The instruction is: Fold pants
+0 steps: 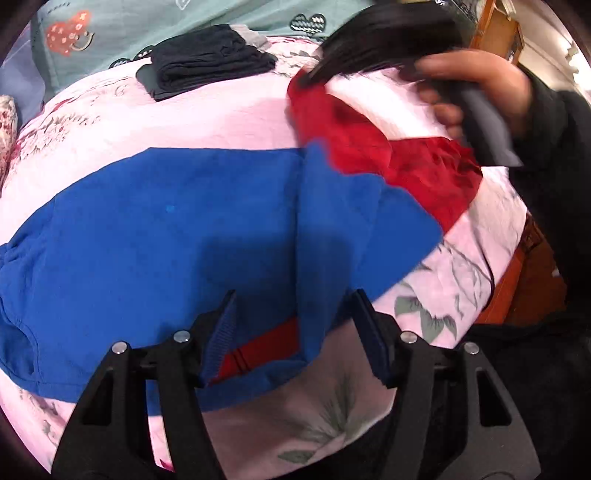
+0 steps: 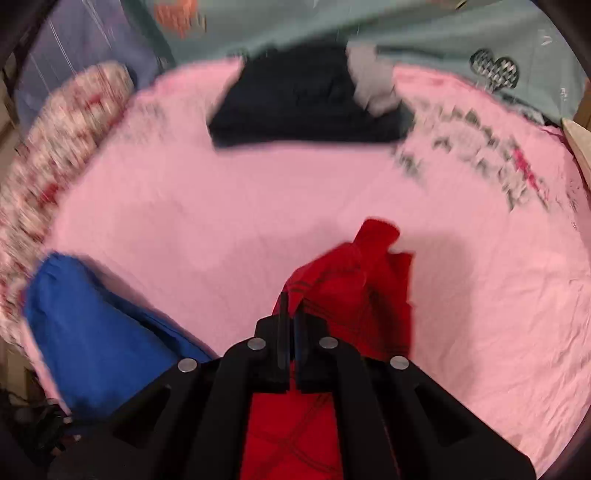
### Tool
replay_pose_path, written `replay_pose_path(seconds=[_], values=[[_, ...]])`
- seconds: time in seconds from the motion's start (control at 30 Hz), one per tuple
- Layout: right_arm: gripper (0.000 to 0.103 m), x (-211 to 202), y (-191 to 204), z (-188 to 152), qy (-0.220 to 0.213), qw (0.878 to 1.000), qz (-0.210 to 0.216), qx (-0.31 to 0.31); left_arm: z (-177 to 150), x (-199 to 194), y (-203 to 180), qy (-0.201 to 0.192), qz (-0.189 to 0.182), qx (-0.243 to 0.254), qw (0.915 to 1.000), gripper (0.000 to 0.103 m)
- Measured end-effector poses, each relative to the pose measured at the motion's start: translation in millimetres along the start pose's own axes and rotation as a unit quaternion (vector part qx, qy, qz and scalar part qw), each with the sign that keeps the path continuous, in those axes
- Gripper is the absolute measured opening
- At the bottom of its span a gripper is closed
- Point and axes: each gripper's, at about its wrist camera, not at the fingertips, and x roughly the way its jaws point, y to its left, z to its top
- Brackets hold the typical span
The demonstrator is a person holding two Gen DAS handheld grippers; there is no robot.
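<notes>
Presently, the pants are recorded as a blue and red garment spread over a pink floral bedsheet. The blue part lies mostly flat directly ahead of the left gripper, with a vertical fold ridge running between its fingers. A red panel with dark stripes is exposed at the near hem, beside the left finger. The red part is bunched and lifted ahead and to the right of that tool.

The left gripper is held low over the near hem with its jaws spread wide and nothing clamped between them. The right gripper is pinched tight on the red cloth, which drapes from its fingertips and passes beneath the tool. In the left wrist view the right hand is seen wrapped around that gripper's handle, raised above the sheet; the gripper itself is motion-blurred there.

A folded stack of dark clothes lies far ahead of both tools, and a teal blanket with heart prints lies beyond it. Only the right wrist view shows the blue part bunched to the near left and a patterned pillow at the far left. Only the left wrist view shows the flat spread of the blue cloth
</notes>
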Motion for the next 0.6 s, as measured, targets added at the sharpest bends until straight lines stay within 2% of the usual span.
replay_pose_path(seconds=[0.07, 0.13, 0.2, 0.23, 0.3, 0.37, 0.4, 0.43, 0.53, 0.6], values=[[0.001, -43, -14, -2, -0.055, 0.998, 0.025, 0.018, 5, 2, 2, -0.006, 0.005, -0.007, 0.9999, 0.063], [0.001, -101, -33, -15, -0.132, 0.988, 0.068, 0.039, 10, -2, 3, -0.021, 0.016, -0.007, 0.9996, 0.063], [0.001, -150, -50, -48, -0.195, 0.976, 0.078, 0.053, 13, -5, 0, -0.043, 0.029, -0.001, 0.9987, 0.065], [0.001, -161, -59, -66, -0.207, 0.973, 0.076, 0.067, 14, -5, -2, -0.045, 0.030, 0.001, 0.9985, 0.065], [0.001, -157, -78, -109, -0.187, 0.975, 0.059, 0.102, 11, 3, -3, -0.031, 0.025, 0.005, 0.9992, 0.065], [0.001, -130, -95, -148, -0.148, 0.980, 0.036, 0.131, 10, 12, -1, -0.013, 0.023, 0.004, 0.9996, 0.065], [0.001, -113, -106, -175, -0.122, 0.979, 0.030, 0.159, 9, 16, 1, -0.006, 0.023, 0.003, 0.9997, 0.065], [0.001, -103, -113, -189, -0.114, 0.977, 0.034, 0.179, 8, 16, 1, -0.009, 0.026, 0.006, 0.9996, 0.065], [0.004, -90, -123, -219, -0.133, 0.963, 0.062, 0.228, 8, 15, -1, -0.011, 0.028, 0.003, 0.9996, 0.065], [0.006, -87, -120, -224, -0.131, 0.960, 0.065, 0.237, 7, 13, 3, -0.011, 0.028, -0.008, 0.9995, 0.068]])
